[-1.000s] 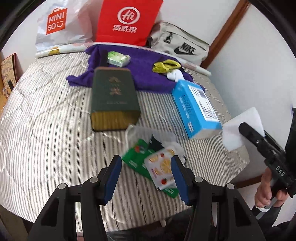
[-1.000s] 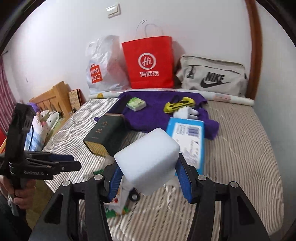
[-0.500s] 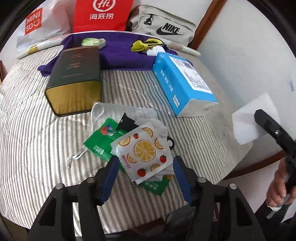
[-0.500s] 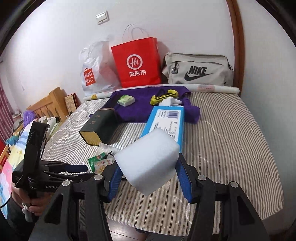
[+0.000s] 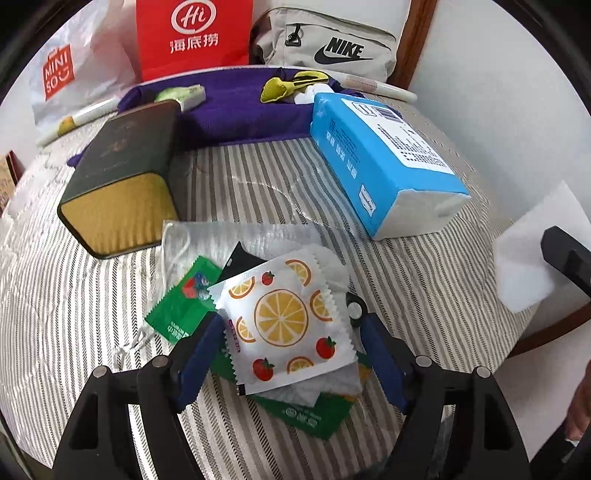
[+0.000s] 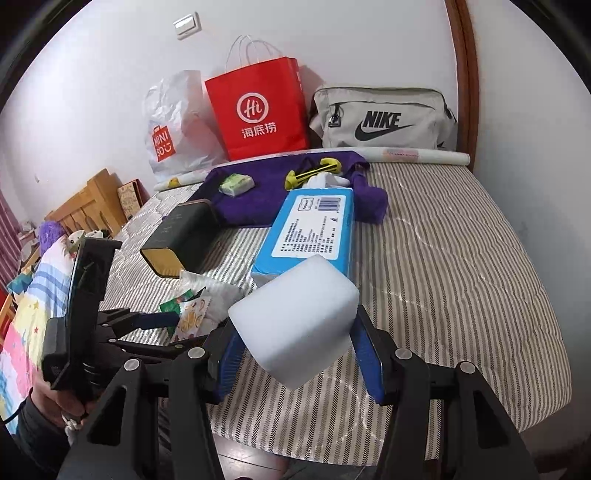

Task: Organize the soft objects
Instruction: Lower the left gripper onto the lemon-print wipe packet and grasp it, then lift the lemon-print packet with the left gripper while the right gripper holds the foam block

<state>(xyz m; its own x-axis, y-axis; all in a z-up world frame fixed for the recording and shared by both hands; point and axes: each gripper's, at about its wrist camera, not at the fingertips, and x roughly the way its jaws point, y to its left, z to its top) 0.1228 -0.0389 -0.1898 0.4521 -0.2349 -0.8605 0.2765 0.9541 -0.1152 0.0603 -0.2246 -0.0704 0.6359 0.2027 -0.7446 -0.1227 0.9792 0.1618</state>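
Our left gripper (image 5: 291, 354) has just been opening; its jaws stand wide on either side of the fruit packet (image 5: 284, 325), pads not pressing it. The packet tops a small pile of wrappers on the striped bed (image 5: 258, 177). Our right gripper (image 6: 295, 354) clamps a white sponge (image 6: 295, 325), with the blue tissue pack (image 6: 310, 229) just behind it.

A striped mattress (image 6: 461, 258) met a white wall (image 6: 369, 44) bearing a light switch (image 6: 187, 25); a wooden headboard (image 6: 88, 206) stood at its left edge.
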